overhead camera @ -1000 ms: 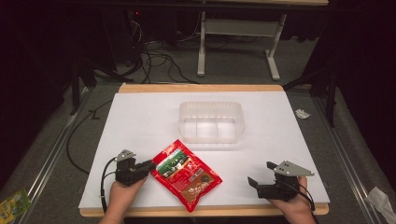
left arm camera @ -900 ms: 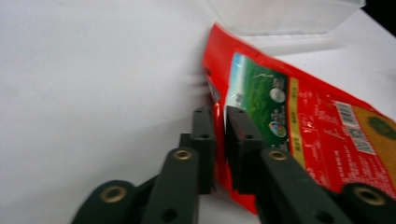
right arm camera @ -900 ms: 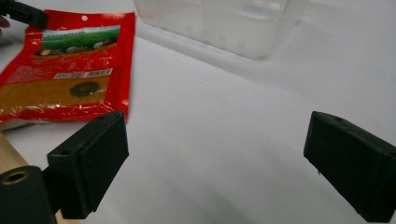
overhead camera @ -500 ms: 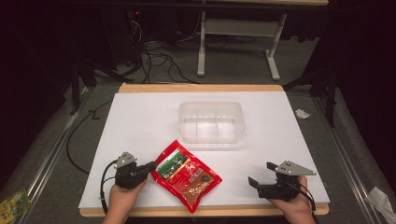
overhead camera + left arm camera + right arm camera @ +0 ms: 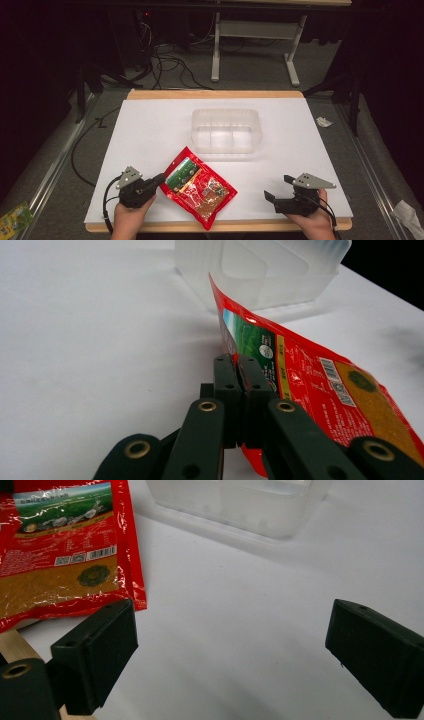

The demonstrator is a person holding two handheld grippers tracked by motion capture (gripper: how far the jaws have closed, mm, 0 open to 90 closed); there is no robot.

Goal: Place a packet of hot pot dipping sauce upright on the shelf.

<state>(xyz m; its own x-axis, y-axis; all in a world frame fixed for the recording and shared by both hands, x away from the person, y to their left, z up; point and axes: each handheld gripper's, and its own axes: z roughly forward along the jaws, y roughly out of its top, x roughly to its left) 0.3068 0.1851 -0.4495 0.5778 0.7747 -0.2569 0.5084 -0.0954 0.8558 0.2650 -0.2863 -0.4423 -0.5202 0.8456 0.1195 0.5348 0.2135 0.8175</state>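
I've got the left gripper clamped on the red pouch's left edge; light, floppy, slick film, so I grip the seam. Right gripper jaws apart, idle.

Counted on the white table: one red packet, near and left of centre; one clear plastic tub, farther back at the middle. Two grippers, one near left, one near right. Beyond the table's right edge, one crumpled scrap.
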